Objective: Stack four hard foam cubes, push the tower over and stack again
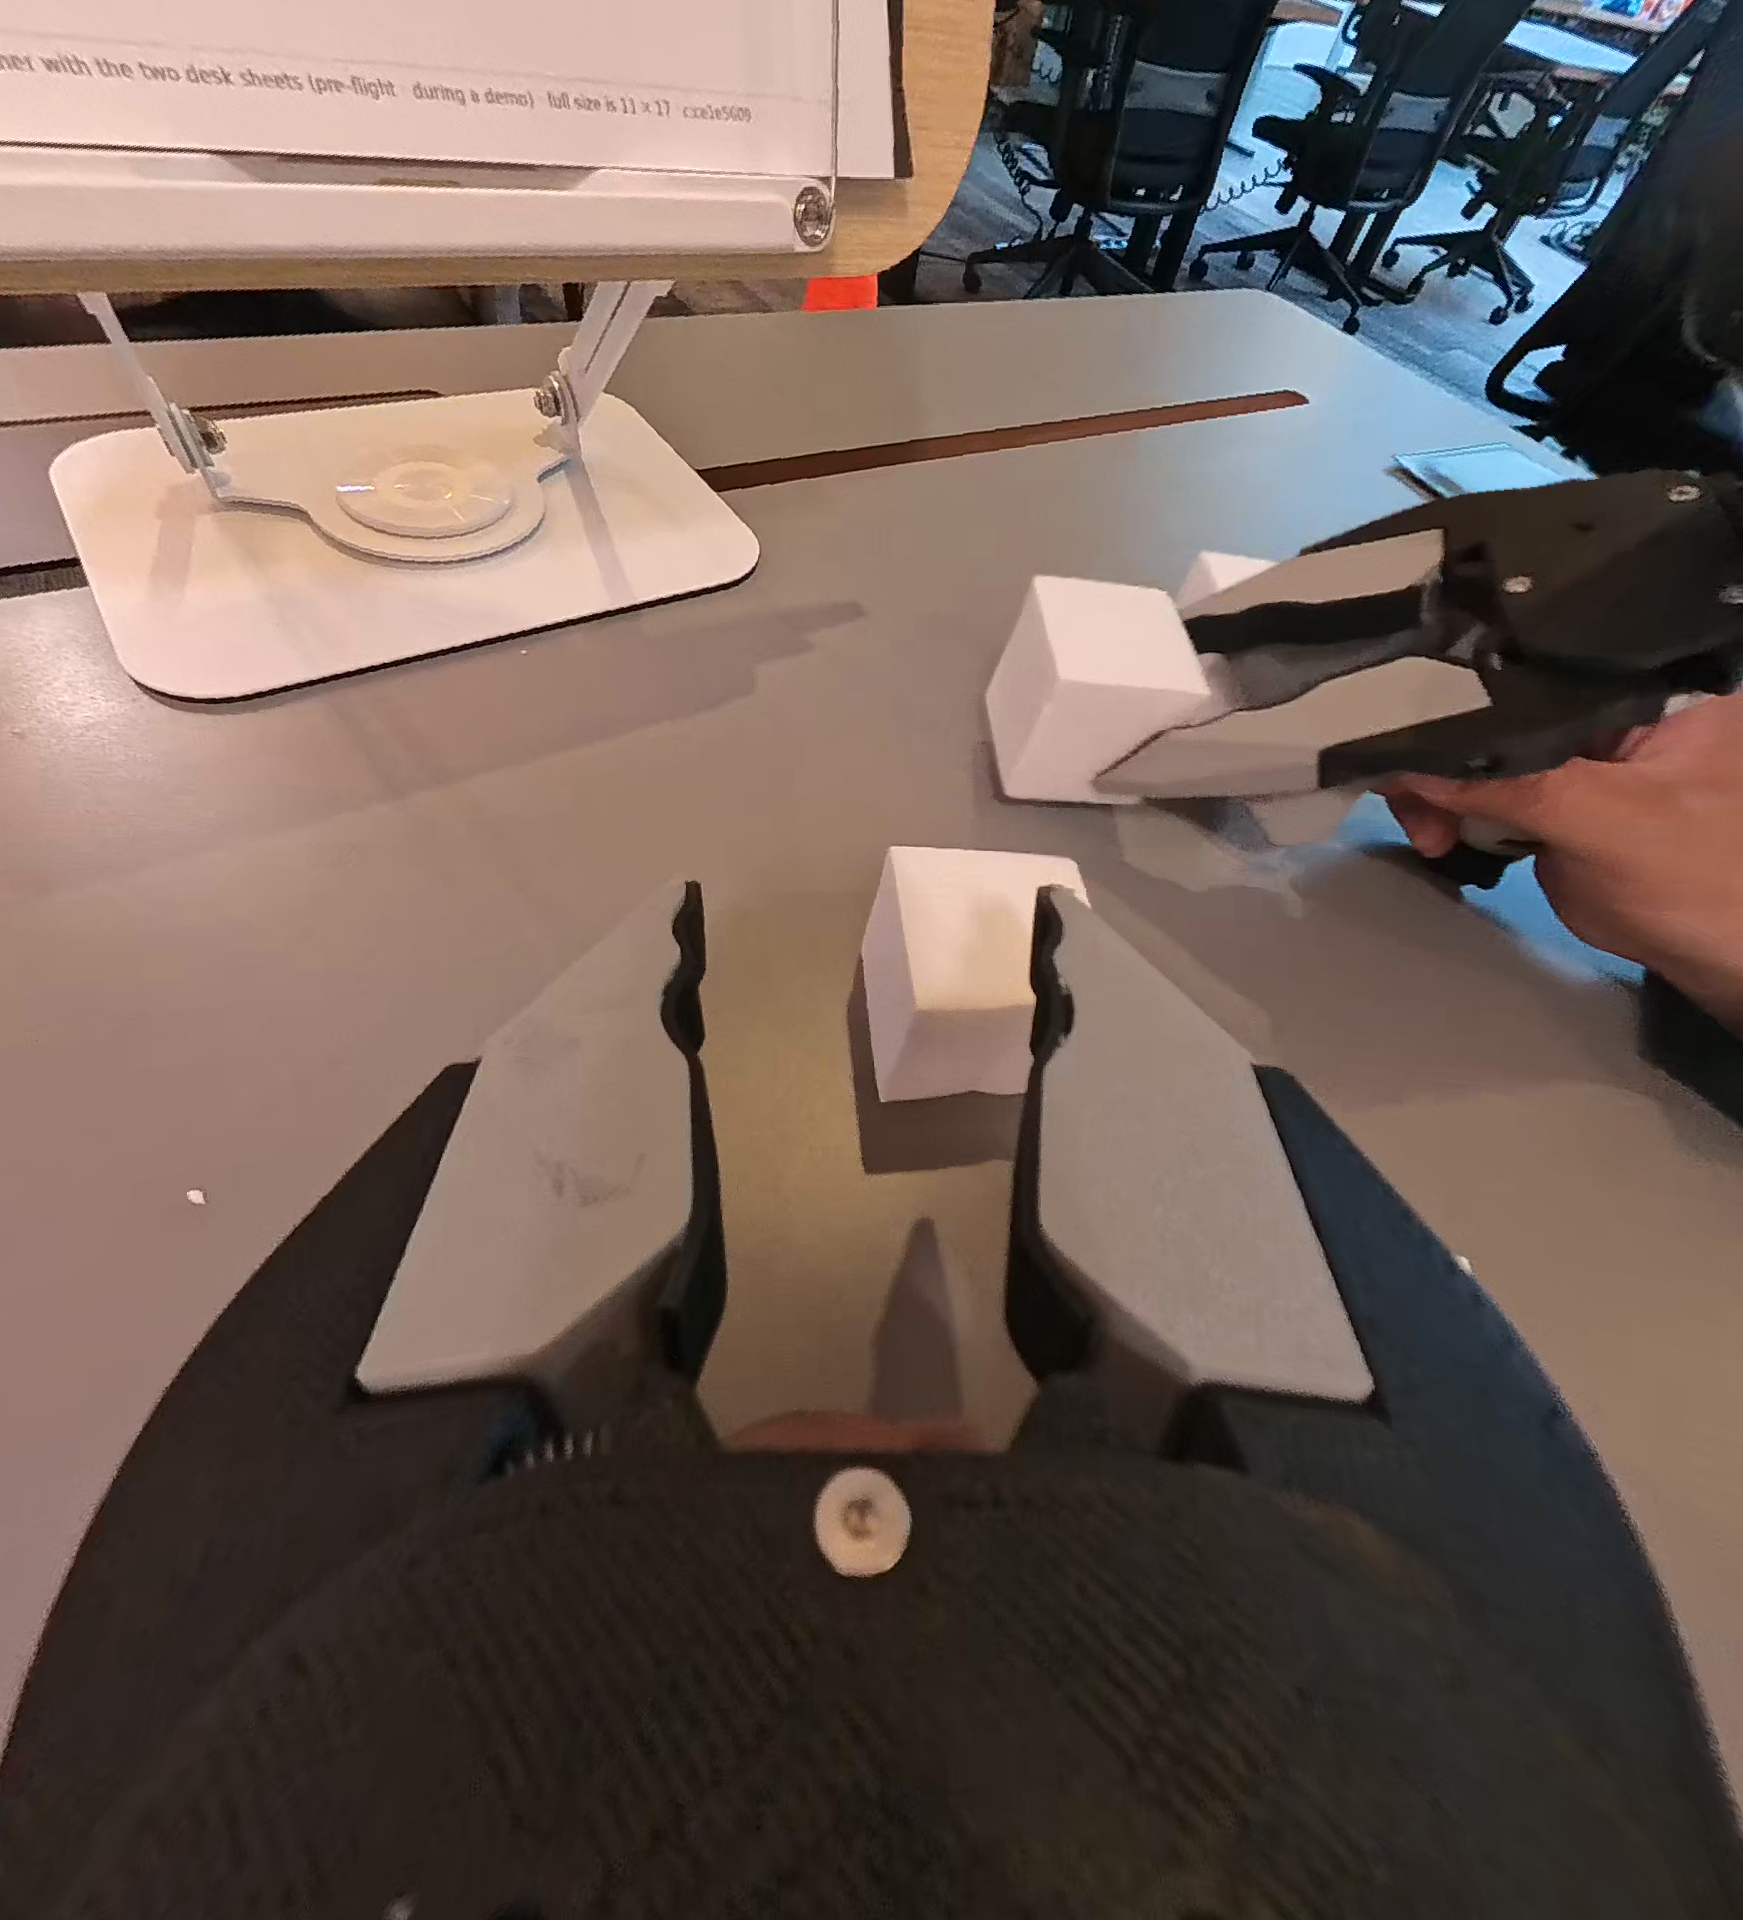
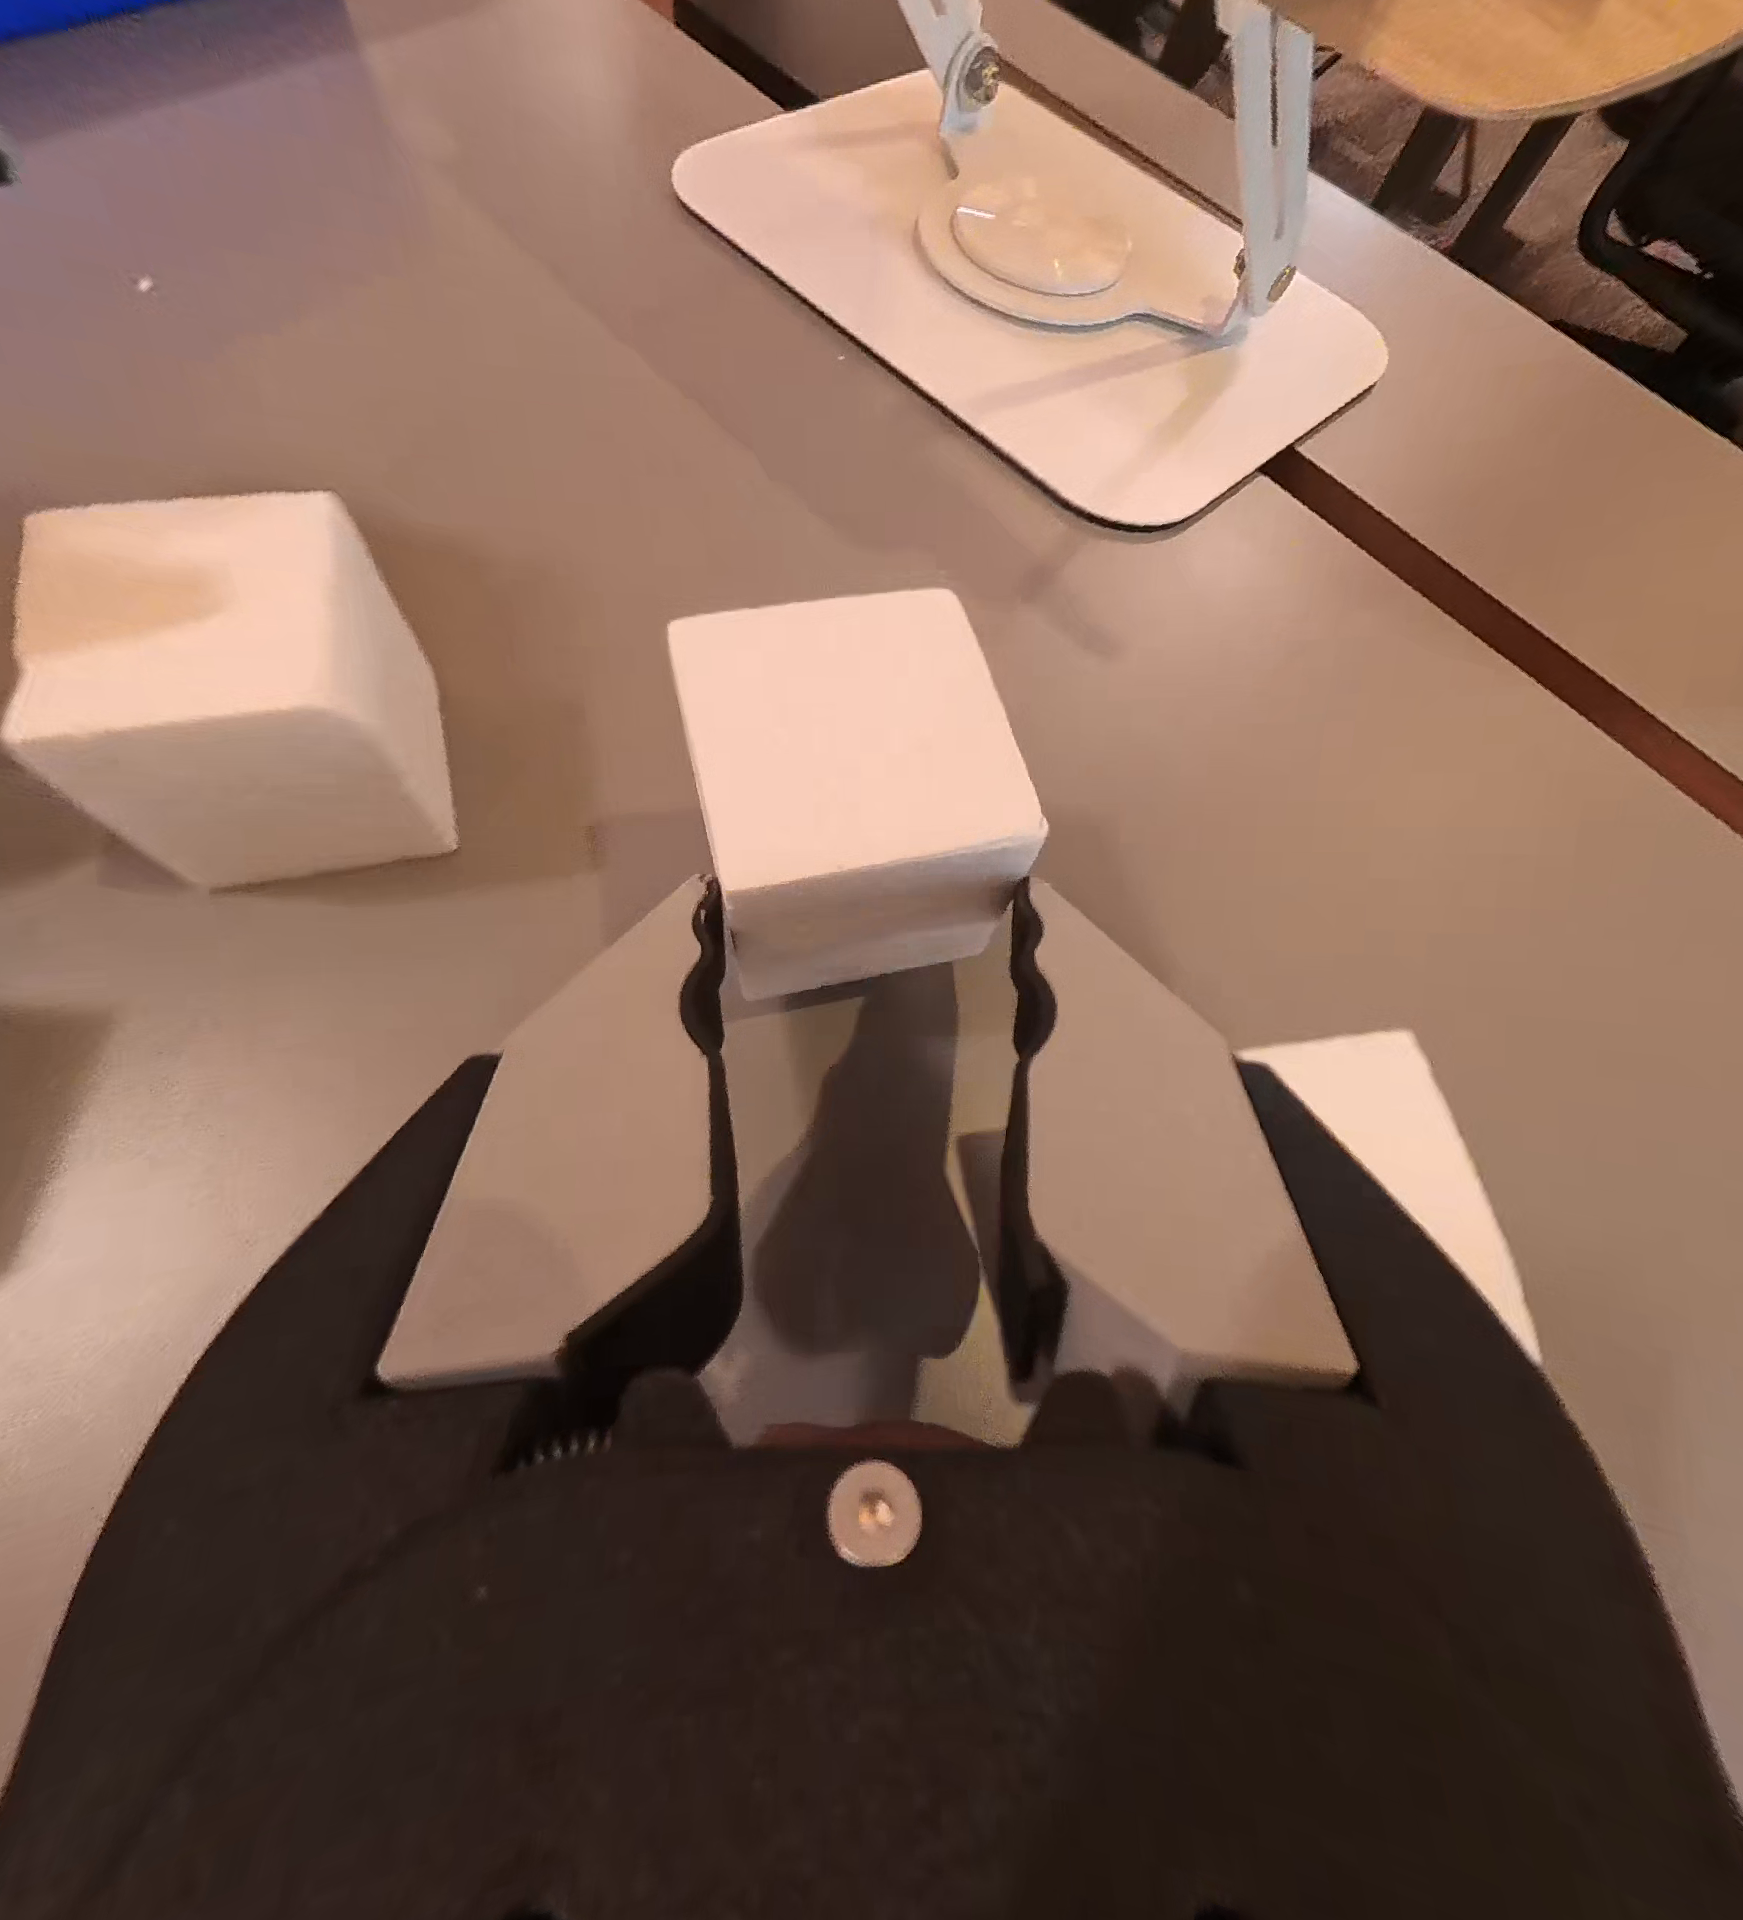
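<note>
The grey table [image 1: 431, 831] carried a white stand base [image 1: 399, 540]. The right gripper [image 2: 862, 935], held low and level by a hand [image 1: 1636, 831], clamped its fingers on a white foam cube [image 2: 846, 738] sitting on another cube. The left gripper [image 1: 867, 966] hovered tilted down, fingers spread wide and holding nothing, with 1 cube [image 1: 940, 977] on the table beyond its tips. Another cube [image 2: 1407, 1164] lay beside the right gripper.

One line of small printed text on the white paper sheet [image 1: 379, 73], clipped above the white stand [image 1: 410, 540].
</note>
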A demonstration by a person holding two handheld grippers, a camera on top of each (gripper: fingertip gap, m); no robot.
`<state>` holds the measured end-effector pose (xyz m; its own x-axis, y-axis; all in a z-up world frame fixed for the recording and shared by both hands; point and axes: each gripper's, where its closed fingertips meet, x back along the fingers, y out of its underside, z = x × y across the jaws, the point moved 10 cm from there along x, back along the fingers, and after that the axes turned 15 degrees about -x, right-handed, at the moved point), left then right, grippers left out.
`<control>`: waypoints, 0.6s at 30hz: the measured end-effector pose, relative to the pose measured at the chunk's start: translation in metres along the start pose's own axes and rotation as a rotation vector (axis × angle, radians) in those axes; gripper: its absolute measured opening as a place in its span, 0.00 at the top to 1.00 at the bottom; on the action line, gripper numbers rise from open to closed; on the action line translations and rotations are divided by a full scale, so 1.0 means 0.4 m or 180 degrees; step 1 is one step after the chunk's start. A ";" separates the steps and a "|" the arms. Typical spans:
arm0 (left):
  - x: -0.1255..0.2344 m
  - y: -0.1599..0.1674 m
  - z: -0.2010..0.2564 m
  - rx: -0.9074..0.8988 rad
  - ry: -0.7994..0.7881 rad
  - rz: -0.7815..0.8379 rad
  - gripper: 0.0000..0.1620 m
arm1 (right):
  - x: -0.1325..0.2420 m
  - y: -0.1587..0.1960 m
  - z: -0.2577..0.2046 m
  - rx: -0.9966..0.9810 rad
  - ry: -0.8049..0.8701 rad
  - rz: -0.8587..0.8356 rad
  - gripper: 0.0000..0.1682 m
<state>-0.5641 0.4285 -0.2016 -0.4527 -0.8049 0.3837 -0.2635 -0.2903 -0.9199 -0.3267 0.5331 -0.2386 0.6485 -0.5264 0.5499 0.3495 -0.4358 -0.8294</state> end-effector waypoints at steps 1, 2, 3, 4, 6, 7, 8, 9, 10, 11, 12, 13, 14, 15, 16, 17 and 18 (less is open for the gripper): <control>-0.001 0.001 0.000 0.0002 0.0001 -0.0010 0.62 | 0.010 0.007 -0.007 0.0017 -0.0037 -0.0013 0.69; -0.003 0.003 0.000 -0.0002 -0.0004 -0.0022 0.62 | 0.021 0.014 -0.014 0.0039 -0.0070 -0.0032 0.69; -0.004 0.004 0.000 -0.0006 -0.0007 -0.0034 0.62 | 0.032 0.023 -0.021 0.0072 -0.0086 -0.0052 0.69; -0.005 0.006 0.000 -0.0007 -0.0007 -0.0047 0.62 | 0.044 0.033 -0.028 0.0113 -0.0113 -0.0069 0.69; -0.008 0.008 -0.001 -0.0004 -0.0003 -0.0065 0.62 | 0.069 0.052 -0.041 0.0188 -0.0175 -0.0113 0.69; -0.010 0.009 -0.001 -0.0002 0.0002 -0.0076 0.62 | 0.083 0.061 -0.048 0.0212 -0.0215 -0.0125 0.68; -0.011 0.010 -0.001 0.0000 0.0004 -0.0086 0.62 | 0.096 0.069 -0.055 0.0228 -0.0270 -0.0132 0.68; -0.012 0.011 -0.001 -0.0001 0.0002 -0.0091 0.62 | 0.108 0.078 -0.062 0.0239 -0.0324 -0.0147 0.68; -0.012 0.011 -0.001 -0.0002 -0.0001 -0.0092 0.62 | 0.119 0.086 -0.068 0.0240 -0.0365 -0.0169 0.68; -0.012 0.011 -0.001 -0.0003 -0.0003 -0.0095 0.62 | 0.129 0.094 -0.076 0.0238 -0.0421 -0.0197 0.68; -0.012 0.011 -0.002 -0.0003 -0.0008 -0.0094 0.62 | 0.139 0.102 -0.083 0.0241 -0.0472 -0.0219 0.68; -0.011 0.011 -0.002 -0.0001 -0.0016 -0.0089 0.62 | 0.148 0.110 -0.090 0.0251 -0.0511 -0.0237 0.68; -0.010 0.011 -0.003 0.0004 -0.0020 -0.0084 0.62 | 0.156 0.118 -0.097 0.0267 -0.0545 -0.0261 0.68; -0.009 0.010 -0.004 0.0011 -0.0023 -0.0078 0.62 | 0.163 0.125 -0.103 0.0291 -0.0584 -0.0287 0.68; -0.008 0.010 -0.005 0.0016 -0.0027 -0.0069 0.62 | 0.169 0.132 -0.109 0.0317 -0.0621 -0.0311 0.68; -0.007 0.009 -0.006 0.0020 -0.0029 -0.0062 0.62 | 0.174 0.139 -0.114 0.0336 -0.0655 -0.0331 0.68; -0.006 0.009 -0.006 0.0023 -0.0027 -0.0057 0.62 | 0.177 0.145 -0.119 0.0345 -0.0695 -0.0347 0.68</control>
<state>-0.5661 0.4306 -0.2056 -0.4408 -0.8039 0.3993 -0.2653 -0.3084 -0.9135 -0.2926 0.4359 -0.2429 0.7295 -0.3056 0.6119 0.4880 -0.3944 -0.7787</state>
